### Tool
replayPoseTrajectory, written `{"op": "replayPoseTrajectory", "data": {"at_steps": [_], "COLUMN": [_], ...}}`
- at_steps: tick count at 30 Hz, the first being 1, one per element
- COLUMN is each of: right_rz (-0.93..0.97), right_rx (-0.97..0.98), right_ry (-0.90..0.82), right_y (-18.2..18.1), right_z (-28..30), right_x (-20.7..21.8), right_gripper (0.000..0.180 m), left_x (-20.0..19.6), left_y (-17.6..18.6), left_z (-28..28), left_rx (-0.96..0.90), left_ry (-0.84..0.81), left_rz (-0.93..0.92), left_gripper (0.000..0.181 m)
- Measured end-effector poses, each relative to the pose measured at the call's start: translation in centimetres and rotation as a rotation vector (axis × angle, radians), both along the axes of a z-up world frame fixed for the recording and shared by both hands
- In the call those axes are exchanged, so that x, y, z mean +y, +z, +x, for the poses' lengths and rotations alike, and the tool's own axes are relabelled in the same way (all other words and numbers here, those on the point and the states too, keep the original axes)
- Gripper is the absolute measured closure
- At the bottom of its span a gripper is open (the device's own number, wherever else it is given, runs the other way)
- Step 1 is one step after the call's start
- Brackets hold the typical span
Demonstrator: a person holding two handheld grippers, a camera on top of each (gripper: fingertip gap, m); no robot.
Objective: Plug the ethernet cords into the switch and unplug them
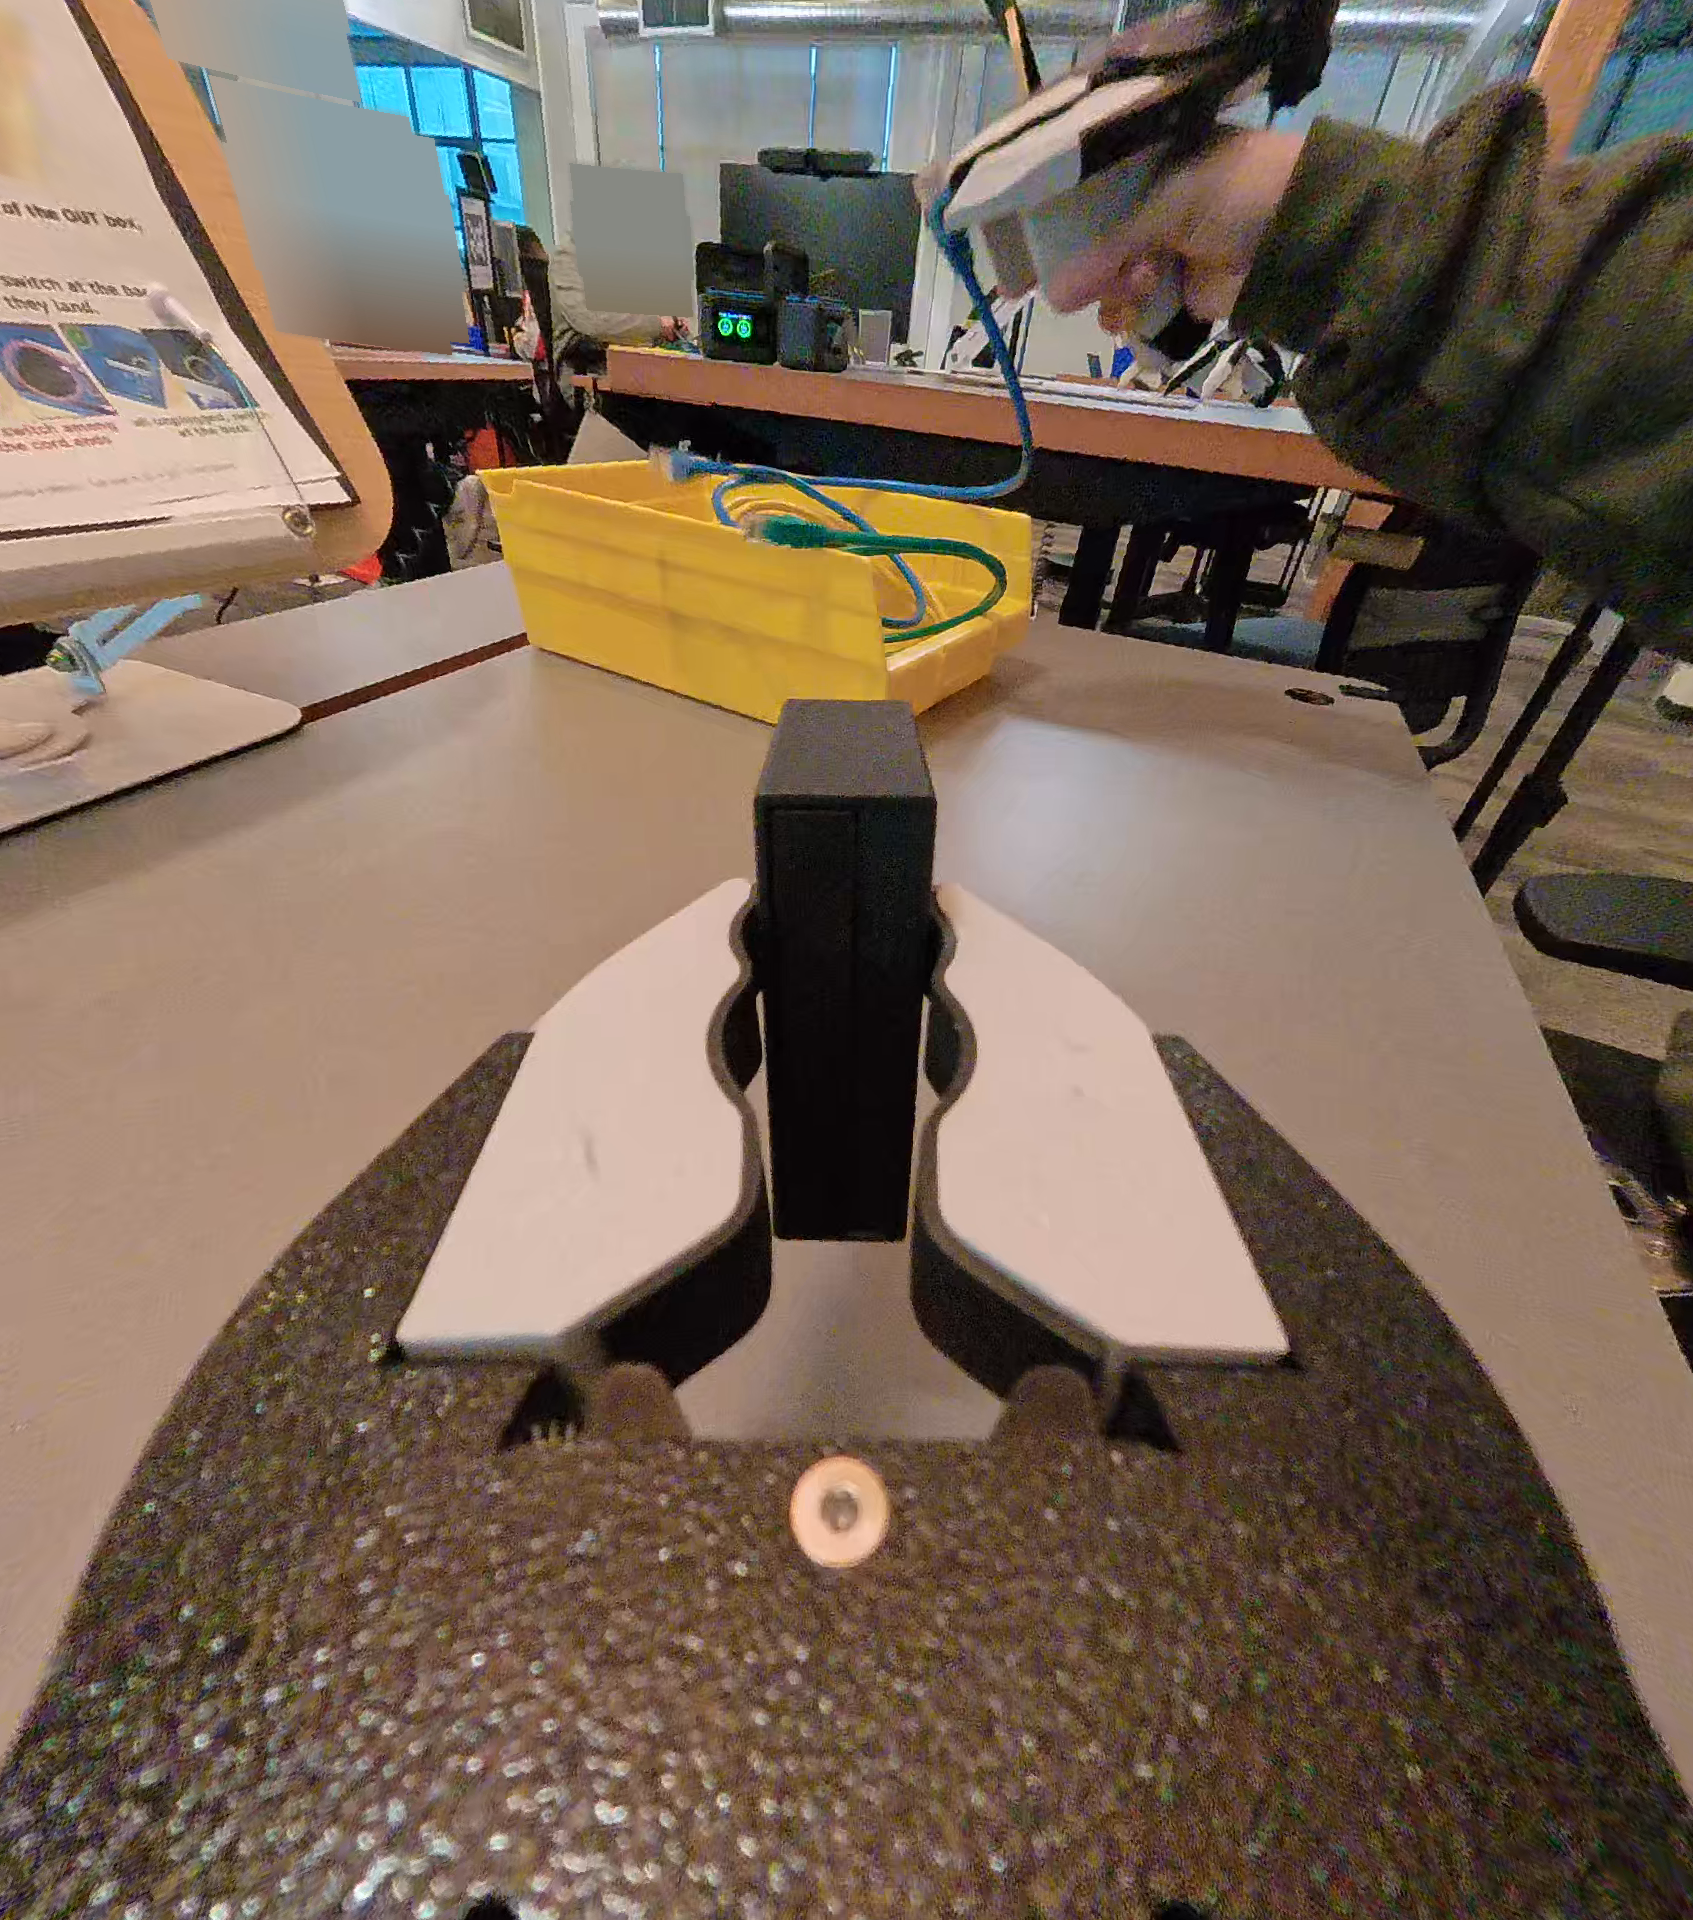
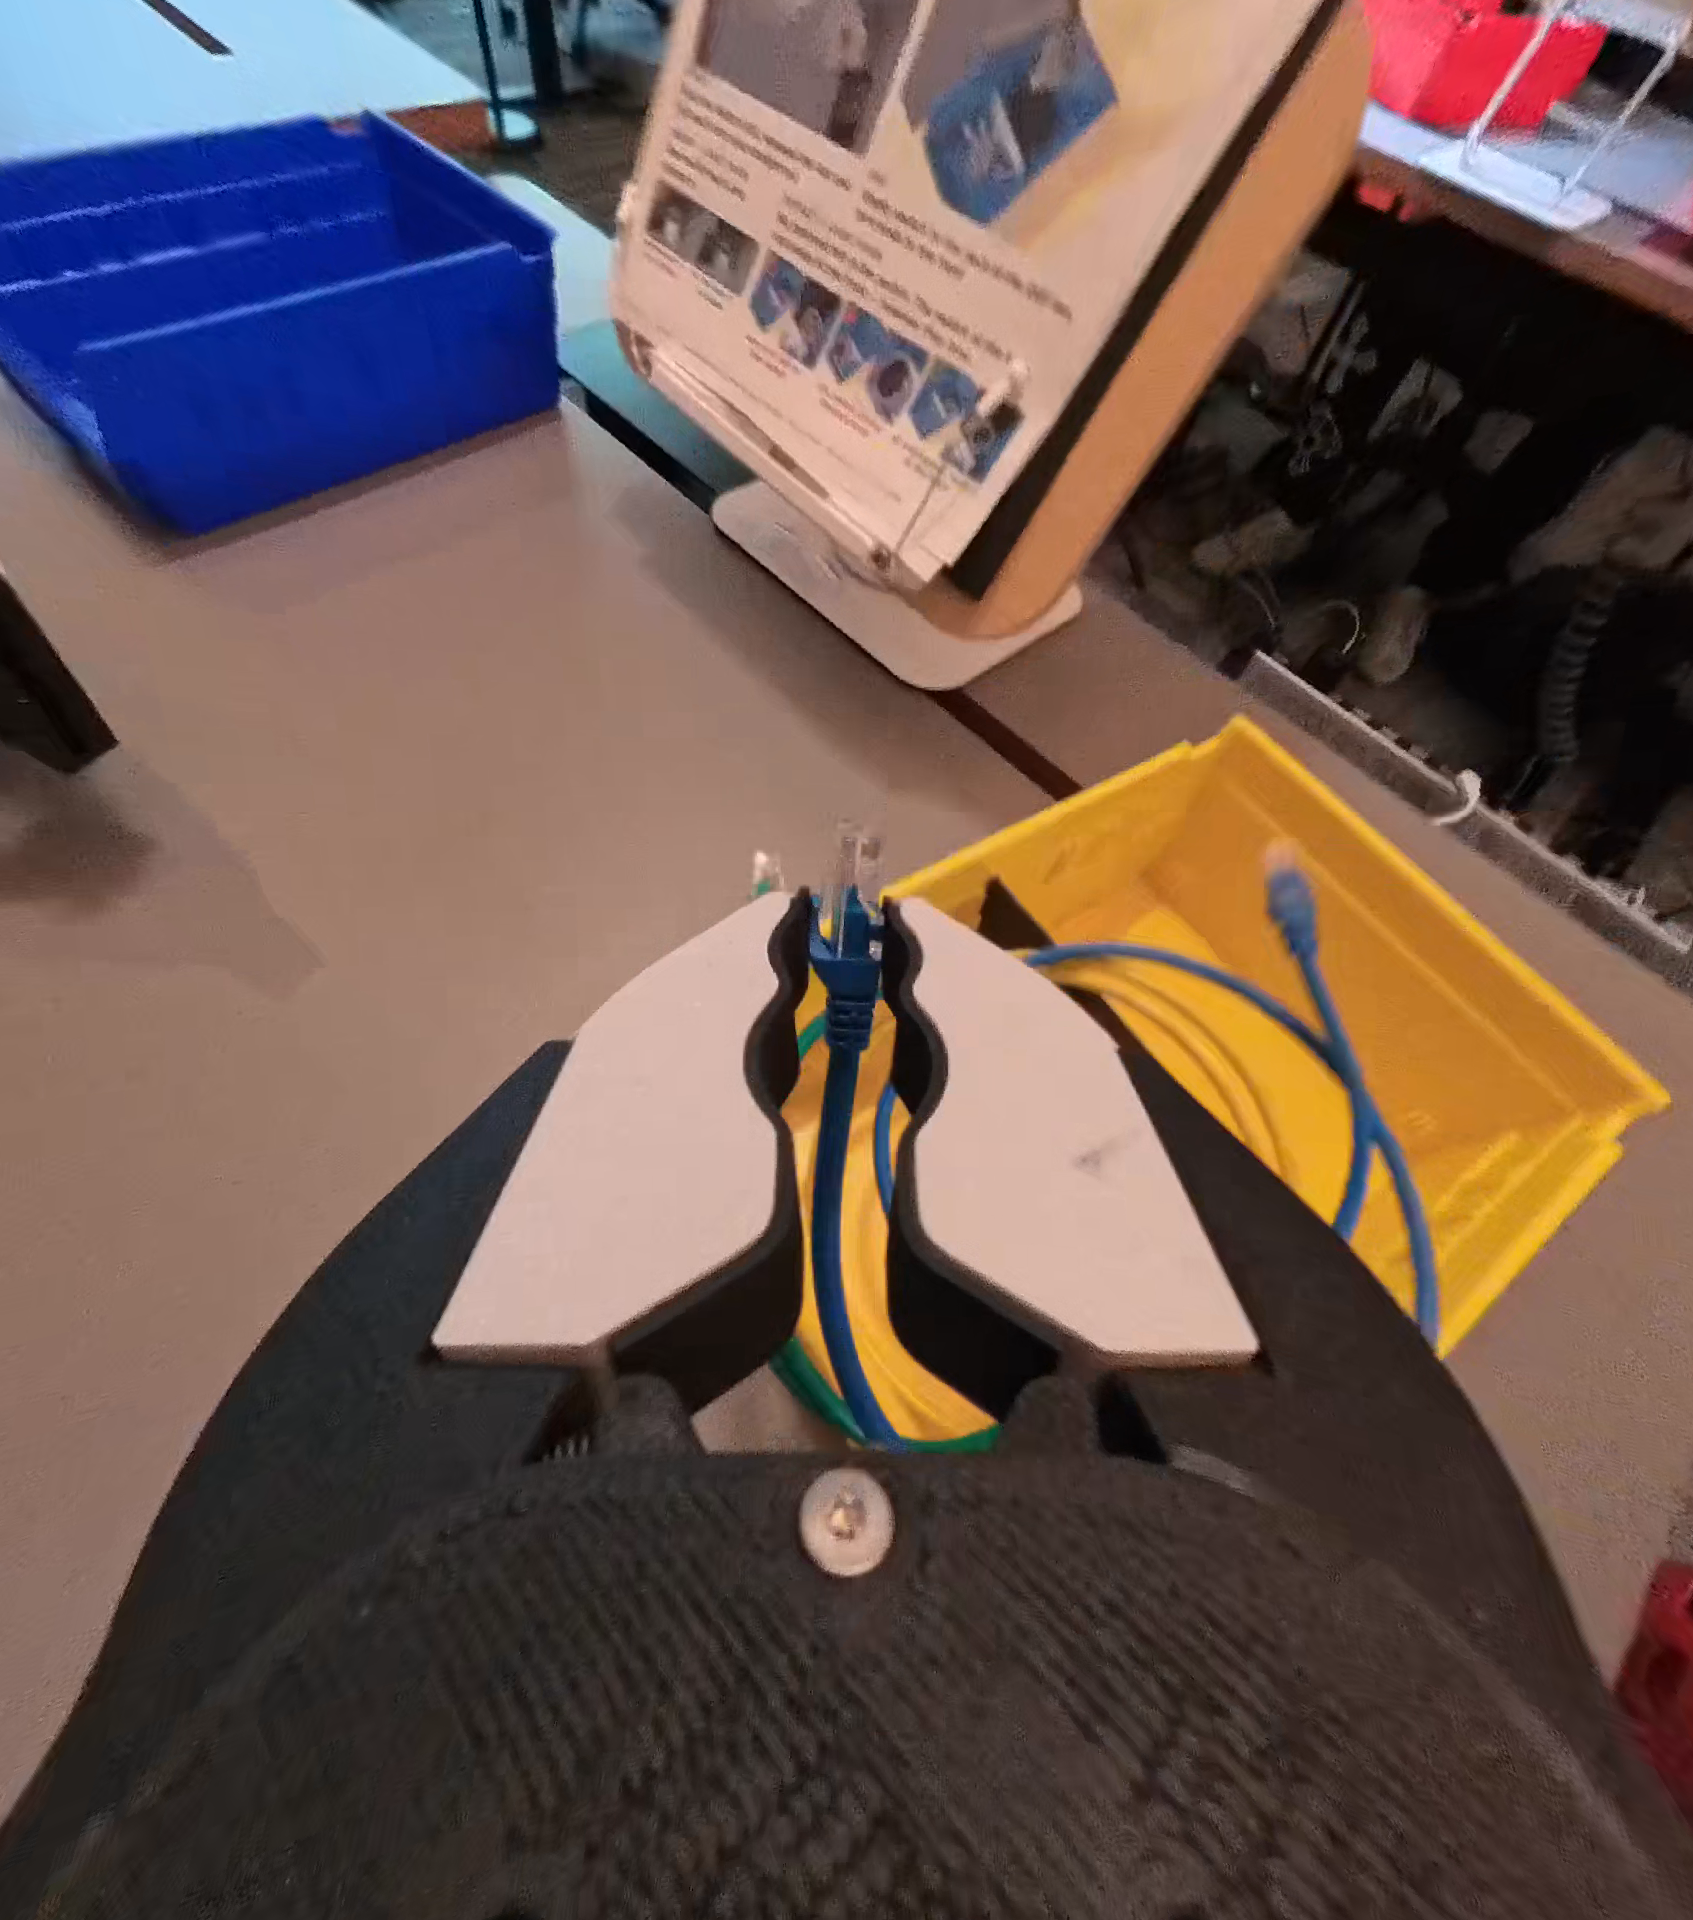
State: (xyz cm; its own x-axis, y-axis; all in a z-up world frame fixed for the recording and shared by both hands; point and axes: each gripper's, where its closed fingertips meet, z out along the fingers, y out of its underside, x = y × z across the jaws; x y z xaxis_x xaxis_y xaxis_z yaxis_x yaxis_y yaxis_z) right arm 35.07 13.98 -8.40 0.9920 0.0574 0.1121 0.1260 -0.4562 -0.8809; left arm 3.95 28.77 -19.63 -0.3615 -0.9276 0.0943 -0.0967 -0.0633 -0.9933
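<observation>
Switch (image 1: 844, 977) stands on end on the table, clamped by left gripper (image 1: 842, 935). Right gripper (image 2: 844, 925), raised over the far yellow bin (image 2: 1507, 1029), pinches blue cord (image 2: 837, 1143) behind its plug. Risk: trailing cord snags the bin, or the plug twists in the pinch and misses the port.

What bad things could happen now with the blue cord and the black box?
The right gripper pinches the blue ethernet cord just behind its clear plug, so the plug might twist and miss a port. The cord's other end still trails into the yellow bin with the green cord; lifting could snag it. The left gripper holds the black switch upright; a push might tilt it.
</observation>
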Motion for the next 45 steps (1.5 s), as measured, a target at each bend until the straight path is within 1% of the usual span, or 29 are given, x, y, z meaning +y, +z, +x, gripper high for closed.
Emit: {"op": "replayPoseTrajectory", "data": {"at_steps": [2, 4, 6, 8, 10, 11, 12, 13, 14, 15, 17, 19, 20, 22, 24, 26, 27, 28, 31, 32, 34, 37, 42, 45], "right_rz": [-0.011, -0.037, -0.097, -0.103, -0.024, 0.033, 0.085, 0.122, 0.153, 0.179, 0.156, 0.109, 0.103, 0.171, 0.228, 0.255, 0.284, 0.326, 0.421, 0.438, 0.490, 0.528, 0.524, 0.529], "right_rx": [0.032, 0.014, 0.047, 0.011, -0.012, -0.017, -0.022, -0.055, -0.102, -0.143, -0.217, -0.185, -0.151, -0.104, -0.094, -0.127, -0.140, -0.155, -0.245, -0.264, -0.309, -0.358, -0.327, -0.346], "right_ry": [-0.039, -0.052, -0.003, 0.010, 0.030, 0.063, 0.117, 0.179, 0.245, 0.318, 0.433, 0.520, 0.542, 0.499, 0.439, 0.391, 0.369, 0.344, 0.196, 0.178, 0.190, 0.157, 0.160, 0.181], "right_y": [-2.7, -4.9, -6.6, -6.3, -3.7, -2.1, -0.6, 0.4, 0.7, 0.4, -2.3, -5.6, -6.9, -8.0, -9.0, -9.7, -9.7, -9.4, -8.3, -8.1, -7.7, -7.4, -7.4, -7.1], "right_z": [0.9, 1.4, 0.4, 0.0, -1.3, -2.7, -4.8, -7.3, -10.2, -13.3, -19.0, -23.8, -25.7, -27.8, -29.3, -30.7, -31.3, -31.8, -30.9, -31.0, -31.7, -31.8, -31.6, -31.3], "right_x": [-0.4, -0.5, -0.3, 0.0, 0.7, 1.1, 1.6, 2.2, 3.0, 3.9, 5.6, 7.1, 7.9, 9.9, 11.8, 13.2, 13.9, 14.4, 15.8, 16.1, 16.3, 16.8, 16.9, 16.6], "right_gripper": [0.166, 0.166, 0.163, 0.140, 0.124, 0.116, 0.115, 0.113, 0.109, 0.103, 0.103, 0.103, 0.107, 0.112, 0.107, 0.105, 0.104, 0.107, 0.111, 0.112, 0.114, 0.115, 0.116, 0.116], "left_x": [-0.1, -0.4, -0.7, -1.2, -1.5, -1.6, -1.9, -2.1, -2.2, -2.4, -3.0, -3.3, -3.1, -2.5, -1.2, -0.1, 0.4, 0.7, 1.6, 1.9, 2.2, 2.4, 2.3, 1.9], "left_y": [-0.1, -0.4, -0.8, -1.0, -1.1, -1.0, -0.9, -0.6, -0.3, 0.1, 1.2, 2.4, 3.0, 4.2, 5.3, 6.2, 6.4, 6.6, 6.8, 6.9, 7.1, 7.4, 7.4, 7.7], "left_z": [0.1, 0.2, 0.3, 0.5, 0.6, 0.8, 0.9, 1.0, 1.3, 1.5, 1.8, 1.8, 1.8, 1.6, 1.3, 0.9, 0.8, 0.7, 0.5, 0.4, 0.2, 0.0, -0.1, 0.2], "left_rx": [-0.003, 0.007, 0.018, 0.035, 0.038, 0.037, 0.036, 0.039, 0.041, 0.037, -0.002, -0.057, -0.085, -0.140, -0.193, -0.240, -0.251, -0.255, -0.262, -0.271, -0.278, -0.288, -0.291, -0.285], "left_ry": [-0.007, -0.021, -0.025, -0.033, -0.025, -0.031, -0.049, -0.062, -0.066, -0.071, -0.097, -0.104, -0.089, -0.050, 0.016, 0.083, 0.113, 0.134, 0.208, 0.240, 0.250, 0.249, 0.249, 0.225], "left_rz": [-0.012, -0.016, -0.009, 0.000, 0.008, 0.001, -0.023, -0.065, -0.118, -0.170, -0.264, -0.335, -0.364, -0.423, -0.485, -0.532, -0.543, -0.552, -0.575, -0.575, -0.589, -0.670, -0.732, -0.668], "left_gripper": [0.154, 0.154, 0.154, 0.153, 0.153, 0.154, 0.154, 0.154, 0.154, 0.154, 0.154, 0.154, 0.154, 0.153, 0.153, 0.154, 0.154, 0.154, 0.154, 0.154, 0.154, 0.154, 0.154, 0.154]}}
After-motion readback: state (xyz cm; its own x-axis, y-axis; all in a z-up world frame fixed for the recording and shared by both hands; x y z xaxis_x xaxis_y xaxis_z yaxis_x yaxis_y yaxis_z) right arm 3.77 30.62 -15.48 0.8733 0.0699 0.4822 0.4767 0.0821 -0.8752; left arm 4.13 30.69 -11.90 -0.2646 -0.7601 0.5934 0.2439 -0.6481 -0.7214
